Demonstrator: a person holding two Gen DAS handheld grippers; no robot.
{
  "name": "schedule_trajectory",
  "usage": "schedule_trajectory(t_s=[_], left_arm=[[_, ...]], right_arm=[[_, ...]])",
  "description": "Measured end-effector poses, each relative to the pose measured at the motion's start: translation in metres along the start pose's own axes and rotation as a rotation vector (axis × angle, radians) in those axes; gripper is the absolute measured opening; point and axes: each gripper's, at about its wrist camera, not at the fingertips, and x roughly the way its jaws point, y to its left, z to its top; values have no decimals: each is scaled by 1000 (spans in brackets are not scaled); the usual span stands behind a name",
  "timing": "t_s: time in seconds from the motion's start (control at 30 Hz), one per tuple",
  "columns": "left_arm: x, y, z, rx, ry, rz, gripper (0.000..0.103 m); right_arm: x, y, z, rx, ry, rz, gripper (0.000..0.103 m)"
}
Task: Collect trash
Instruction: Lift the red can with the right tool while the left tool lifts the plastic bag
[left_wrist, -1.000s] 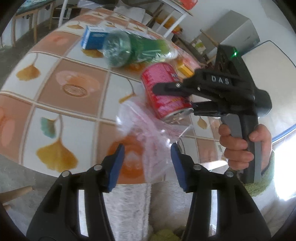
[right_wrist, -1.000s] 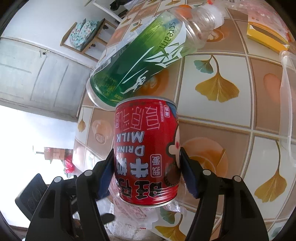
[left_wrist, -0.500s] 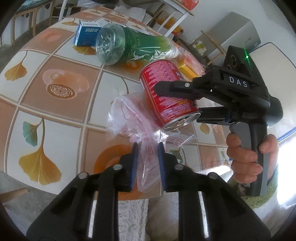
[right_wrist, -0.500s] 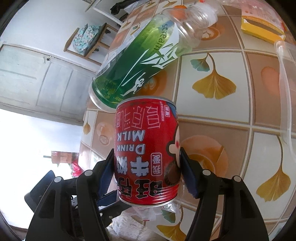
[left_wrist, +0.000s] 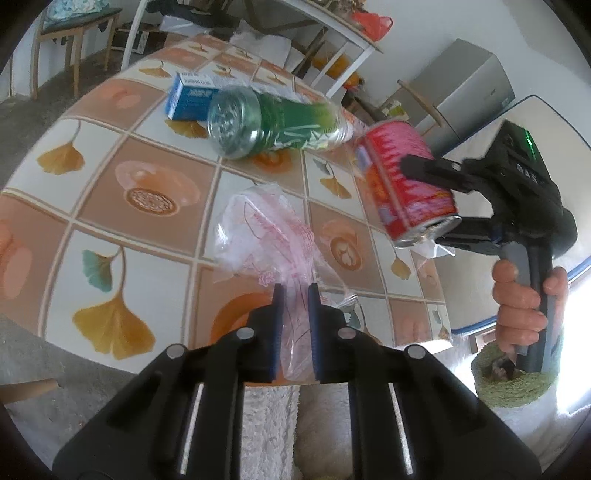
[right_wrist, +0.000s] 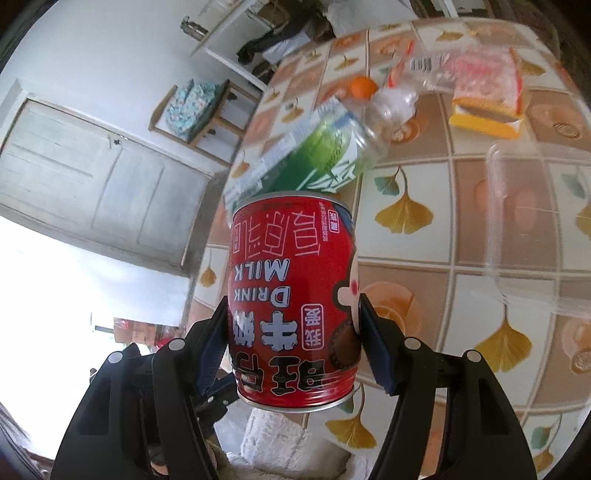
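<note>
A crumpled clear plastic bag with pink print rises off the tiled table. Its lower end sits pinched between the blue pads of my left gripper, whose jaws are closing on it. To the right, my right gripper holds a red milk-drink can in the air above the table, tilted with its open end down. In the right wrist view the can fills the space between the pads of the right gripper, which is shut on it.
A green plastic bottle lies on its side at the back, with a blue carton behind it. The right wrist view also shows a yellow box, a clear plastic container and an orange. A hand grips the right handle.
The left jaws went from wide open to nearly closed around the bag, and the bag now stands up from the table. The right gripper lifted the can up and to the right.
</note>
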Motion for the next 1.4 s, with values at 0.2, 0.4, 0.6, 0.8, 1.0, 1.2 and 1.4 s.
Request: schedule_trajectory(t_s=[0.2,0.4,0.6,0.8,1.0,1.2,1.4], left_arm=[[-19,-6,4,15,-53,-8,11],[-29,-24,9,43,-86,-32,11],[-34,-50,12,95,-106,-56,11],[-33,-78,11,151,-115,-78,11],[-28,-111,12,211,-110,-108,11],[-16,-151,9,282,-92,-140,11],[8,-189,6,342,-38,-192,11]], right_arm=[[-36,1,-14,-4,-51,16,64],[-60,2,-31,4,-84,35,64],[-82,-4,-45,17,-120,62,64],[-106,-14,-58,30,-159,82,64],[-137,-34,-76,54,-206,95,64],[-173,-61,-94,100,-277,94,64],[-207,-98,-116,173,-349,92,64]])
